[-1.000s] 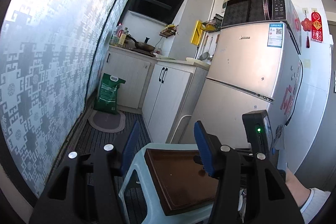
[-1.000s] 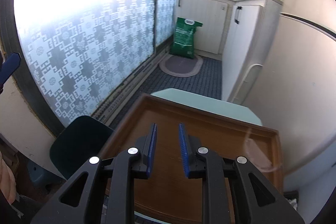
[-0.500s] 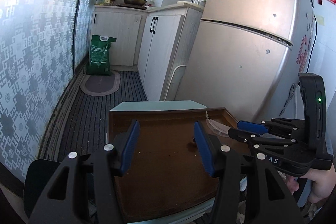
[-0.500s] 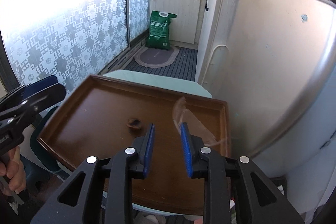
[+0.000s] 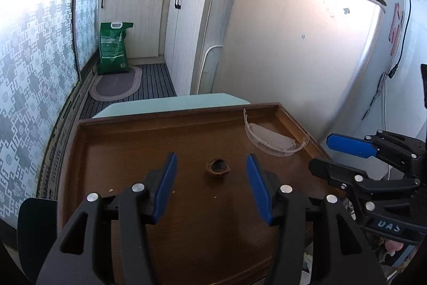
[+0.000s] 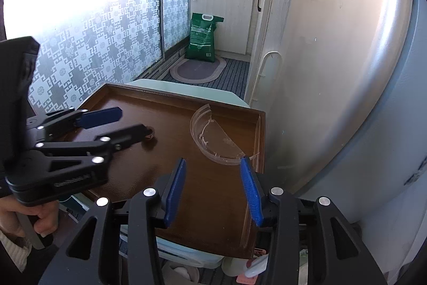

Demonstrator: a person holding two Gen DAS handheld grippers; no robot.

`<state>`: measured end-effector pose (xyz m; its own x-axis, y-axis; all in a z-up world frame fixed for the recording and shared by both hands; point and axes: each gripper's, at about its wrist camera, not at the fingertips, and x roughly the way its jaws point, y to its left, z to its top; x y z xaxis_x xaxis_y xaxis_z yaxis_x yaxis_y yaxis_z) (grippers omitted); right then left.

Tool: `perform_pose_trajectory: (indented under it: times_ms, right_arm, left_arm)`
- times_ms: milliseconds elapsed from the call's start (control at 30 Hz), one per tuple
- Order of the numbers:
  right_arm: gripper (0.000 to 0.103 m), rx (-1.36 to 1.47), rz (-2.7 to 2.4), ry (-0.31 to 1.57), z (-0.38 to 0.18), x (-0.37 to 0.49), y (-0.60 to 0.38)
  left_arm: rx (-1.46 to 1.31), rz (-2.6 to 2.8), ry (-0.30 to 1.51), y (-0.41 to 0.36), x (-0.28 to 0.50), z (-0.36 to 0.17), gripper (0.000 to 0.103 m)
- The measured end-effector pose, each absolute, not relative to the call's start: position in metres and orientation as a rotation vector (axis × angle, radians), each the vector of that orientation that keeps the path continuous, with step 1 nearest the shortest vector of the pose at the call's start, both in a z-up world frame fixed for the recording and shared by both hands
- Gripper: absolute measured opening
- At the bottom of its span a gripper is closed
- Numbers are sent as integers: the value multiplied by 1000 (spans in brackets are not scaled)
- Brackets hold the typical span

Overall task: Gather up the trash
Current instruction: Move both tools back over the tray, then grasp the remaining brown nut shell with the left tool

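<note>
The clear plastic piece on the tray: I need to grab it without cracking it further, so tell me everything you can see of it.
The clear plastic piece looks like a broken half of a shallow round lid or dish: thin, transparent, with a curved raised rim and a jagged straight edge. It lies flat on the brown tray, near its far right corner by the fridge-side rim. Nothing grips it; the right gripper is just short of it, fingers open.

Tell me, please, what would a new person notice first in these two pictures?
First, the brown wooden tray on a pale green stool, with a broken clear plastic lid near its far right corner and a small brown nutshell at its middle. Then the two grippers over it: the left gripper is open just short of the nutshell, and the right gripper, its jaws just opened wider, is empty before the lid. Behind stands a large pale refrigerator.
</note>
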<state>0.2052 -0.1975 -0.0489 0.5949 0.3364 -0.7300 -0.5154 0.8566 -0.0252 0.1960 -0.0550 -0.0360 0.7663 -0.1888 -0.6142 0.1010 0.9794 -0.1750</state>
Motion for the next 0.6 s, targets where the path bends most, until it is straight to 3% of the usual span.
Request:
perform_pose_trajectory:
  times_ms: [133, 267, 333, 600]
  right_arm:
    - [45, -244, 501, 793, -50, 206, -203]
    - [45, -245, 500, 805, -52, 207, -206]
    - [45, -248, 503, 810, -52, 206, -205]
    - [45, -306, 553, 822, -48, 200, -183]
  left_arm:
    - [-132, -145, 710, -59, 204, -41, 54]
    - [-142, -147, 739, -61, 210, -45, 30]
    - [-141, -153, 744, -60, 210, -45, 22]
    - [-204, -182, 715, -49, 201, -39, 22]
